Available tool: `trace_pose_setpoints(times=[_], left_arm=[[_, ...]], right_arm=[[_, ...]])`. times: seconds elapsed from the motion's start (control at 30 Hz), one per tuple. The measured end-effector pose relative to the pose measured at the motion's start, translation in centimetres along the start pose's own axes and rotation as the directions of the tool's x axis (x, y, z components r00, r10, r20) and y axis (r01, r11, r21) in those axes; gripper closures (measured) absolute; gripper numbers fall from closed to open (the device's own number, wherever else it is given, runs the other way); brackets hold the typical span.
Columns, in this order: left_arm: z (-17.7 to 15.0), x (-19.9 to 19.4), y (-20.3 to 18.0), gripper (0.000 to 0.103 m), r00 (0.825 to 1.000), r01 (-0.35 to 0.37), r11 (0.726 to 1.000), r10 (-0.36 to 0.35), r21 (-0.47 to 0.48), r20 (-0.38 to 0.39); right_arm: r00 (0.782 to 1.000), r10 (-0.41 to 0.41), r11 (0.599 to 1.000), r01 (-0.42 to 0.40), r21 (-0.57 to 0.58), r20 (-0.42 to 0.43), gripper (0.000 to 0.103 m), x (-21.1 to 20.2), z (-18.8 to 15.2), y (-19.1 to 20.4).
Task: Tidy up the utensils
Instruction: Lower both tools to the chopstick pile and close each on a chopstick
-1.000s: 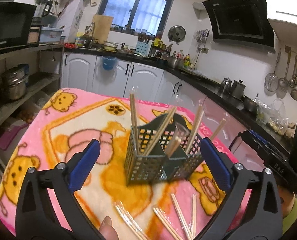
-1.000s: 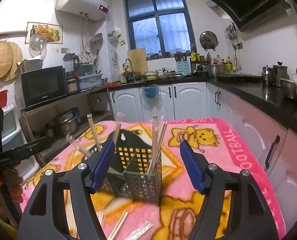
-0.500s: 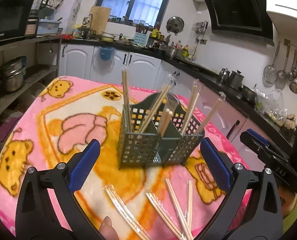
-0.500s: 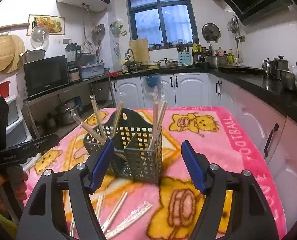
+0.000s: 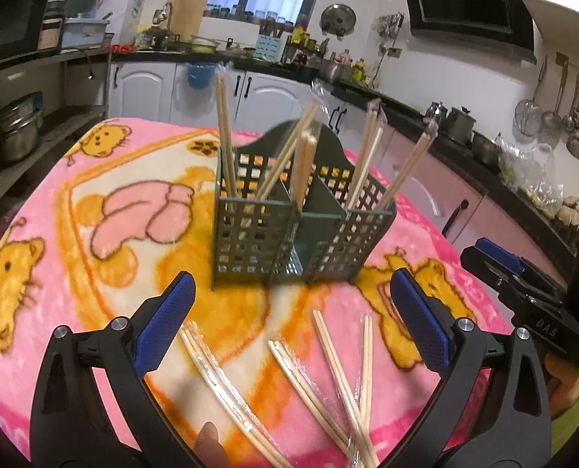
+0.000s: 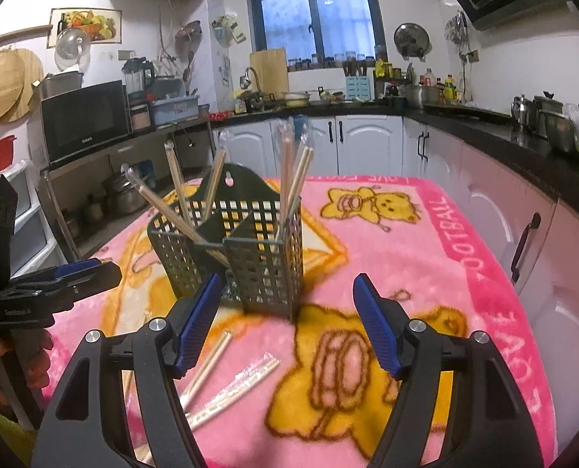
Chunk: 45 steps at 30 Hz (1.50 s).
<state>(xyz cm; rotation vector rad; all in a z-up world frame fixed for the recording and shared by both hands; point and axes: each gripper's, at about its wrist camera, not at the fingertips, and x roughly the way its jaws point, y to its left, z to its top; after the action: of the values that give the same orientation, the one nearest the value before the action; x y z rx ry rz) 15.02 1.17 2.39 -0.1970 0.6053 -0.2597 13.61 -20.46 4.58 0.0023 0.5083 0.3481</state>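
A dark green perforated utensil caddy (image 5: 289, 226) stands on the pink cartoon blanket (image 5: 94, 202), with several wrapped chopstick pairs upright in its compartments. It also shows in the right wrist view (image 6: 246, 249). Several loose chopstick pairs (image 5: 328, 366) lie on the blanket in front of the caddy, and some show in the right wrist view (image 6: 231, 382). My left gripper (image 5: 293, 319) is open and empty, hovering above the loose chopsticks. My right gripper (image 6: 287, 329) is open and empty, just in front of the caddy. The right gripper shows at the right of the left wrist view (image 5: 523, 296).
White cabinets and a black countertop (image 6: 484, 124) run behind and to the right of the table. Open shelves with pots (image 5: 12, 132) and a microwave (image 6: 82, 117) stand at the left. The left gripper shows at the left edge of the right wrist view (image 6: 47, 288).
Both grippers have pulled back and tilted down from the caddy, so more loose chopsticks on the blanket show. Both stay open and empty.
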Motion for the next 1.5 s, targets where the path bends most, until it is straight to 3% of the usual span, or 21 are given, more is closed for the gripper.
trace_pose_setpoints(times=[0.5, 0.77, 0.97, 1.13, 1.5], left_arm=[[-2.1, 3.4, -0.8, 0.011, 0.993, -0.026, 1.000, 0.027, 0.015, -0.115], [-3.1, 5.3, -0.5, 0.012, 0.982, -0.035, 0.999, 0.035, 0.007, -0.186], [-3.8, 6.4, 0.2, 0.025, 0.973, -0.034, 0.999, 0.030, -0.015, -0.229], [-4.2, 7.4, 1.0, 0.046, 0.960, -0.036, 0.998, 0.023, -0.042, -0.277], [-4.5, 7.7, 1.4, 0.048, 0.950, -0.058, 0.997, 0.042, -0.045, -0.311]], right_arm=[[0.992, -0.032, 0.999, 0.032, 0.003, -0.119, 0.036, 1.8, -2.5, -1.9], [0.986, 0.008, 1.000, -0.005, 0.020, -0.168, 0.036, 2.7, -3.1, -2.1], [0.976, 0.055, 0.998, -0.049, 0.033, -0.211, 0.042, 3.8, -3.8, -1.7], [0.963, 0.088, 0.996, -0.078, 0.049, -0.256, 0.048, 4.9, -4.5, -1.3], [0.914, 0.183, 0.981, -0.144, 0.131, -0.361, 0.061, 8.4, -5.4, -0.9]])
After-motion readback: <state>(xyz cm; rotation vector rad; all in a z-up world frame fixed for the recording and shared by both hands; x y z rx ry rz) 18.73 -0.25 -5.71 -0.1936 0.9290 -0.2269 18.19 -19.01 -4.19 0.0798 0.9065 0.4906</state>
